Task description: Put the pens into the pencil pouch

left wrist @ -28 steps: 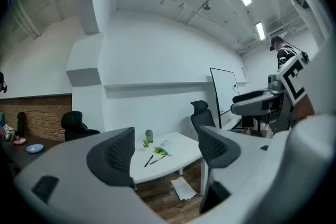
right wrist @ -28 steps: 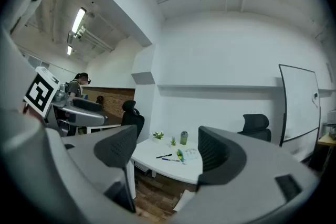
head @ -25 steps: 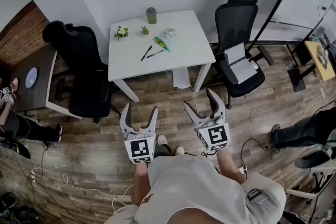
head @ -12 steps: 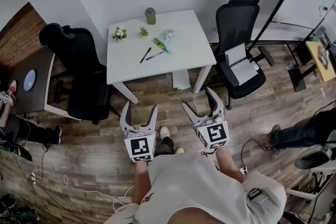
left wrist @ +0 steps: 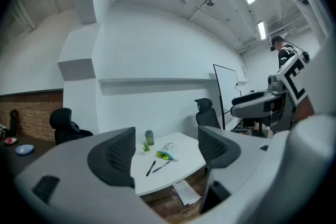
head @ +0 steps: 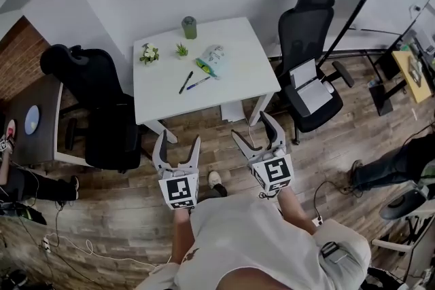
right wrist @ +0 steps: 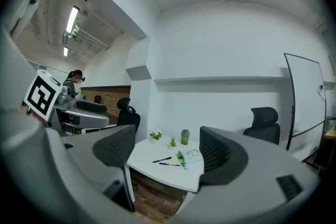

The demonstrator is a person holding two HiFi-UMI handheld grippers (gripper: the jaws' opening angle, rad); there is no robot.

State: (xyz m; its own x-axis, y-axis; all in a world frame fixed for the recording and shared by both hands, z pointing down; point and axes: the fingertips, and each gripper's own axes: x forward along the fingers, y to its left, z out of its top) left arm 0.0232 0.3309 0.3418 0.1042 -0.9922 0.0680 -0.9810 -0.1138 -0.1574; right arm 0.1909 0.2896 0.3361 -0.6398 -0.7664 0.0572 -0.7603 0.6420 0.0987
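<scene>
The two pens lie loose near the middle of the white table. The black pen is on the left and the blue pen just to its right, their near ends close together and their far ends fanning apart. Just beyond them, toward the back edge, the pencil pouch rests flat. It is pale, with a green and yellow strip along the side that faces the pens. The blue pen's far tip comes near that strip, though I cannot tell whether it touches.

A green bottle stands upright at the back edge, and two small potted plants sit toward the back left corner.

Both grippers are well short of the table, held out over the wood floor in front of its near edge. The left gripper has its jaws spread wide with nothing between them. The right gripper is the same — jaws parted and empty. Through each pair of jaws the table with its pens and pouch shows in the distance.

A black office chair stands at the table's left side. Another stands at its right, with papers on its seat.
</scene>
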